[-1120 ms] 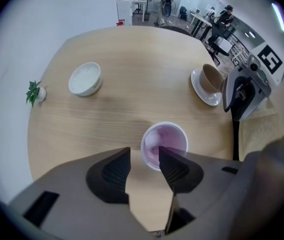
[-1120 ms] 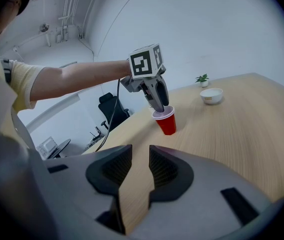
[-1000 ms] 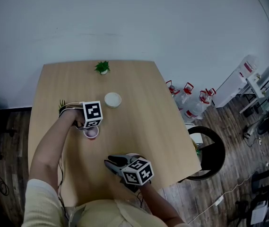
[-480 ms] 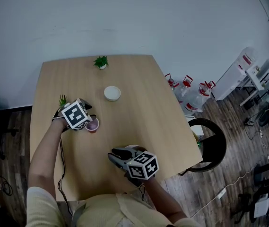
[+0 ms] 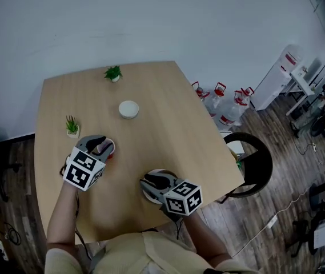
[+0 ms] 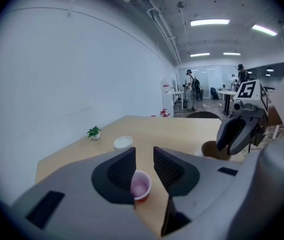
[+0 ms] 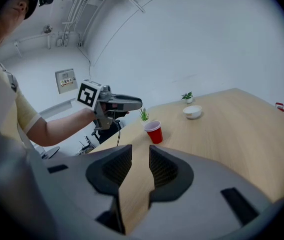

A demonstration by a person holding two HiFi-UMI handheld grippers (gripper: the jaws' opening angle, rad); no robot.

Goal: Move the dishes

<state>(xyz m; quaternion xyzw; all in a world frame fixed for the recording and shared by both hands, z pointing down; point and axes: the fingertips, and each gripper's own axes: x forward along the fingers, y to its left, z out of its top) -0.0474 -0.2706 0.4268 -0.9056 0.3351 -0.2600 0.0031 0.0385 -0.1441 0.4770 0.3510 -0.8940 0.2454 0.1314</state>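
A red cup [image 5: 107, 148] [image 7: 154, 132] stands upright on the wooden table [image 5: 168, 113]. My left gripper [image 5: 97, 144] [image 6: 144, 156] hovers just above and behind it, apart from it. Its jaws have just been closing with nothing between them, and a gap remains. The cup [image 6: 141, 185] shows beyond its fingertips. My right gripper [image 5: 149, 182] [image 7: 140, 154] is shut on the rim of a brown dish [image 5: 161, 174] [image 6: 212, 150] near the table's front edge. A white bowl [image 5: 128, 109] [image 7: 192, 112] sits farther back.
Two small potted plants [image 5: 113, 73] [image 5: 72, 125] stand at the back and the left of the table. A black chair [image 5: 253, 176] stands off the right edge. Water bottles [image 5: 219, 104] with red caps stand on the floor beyond it.
The left gripper let go of the red cup, rose and drew back toward me, turning as it went. Its jaws narrowed. The right gripper shifted slightly with the dish.
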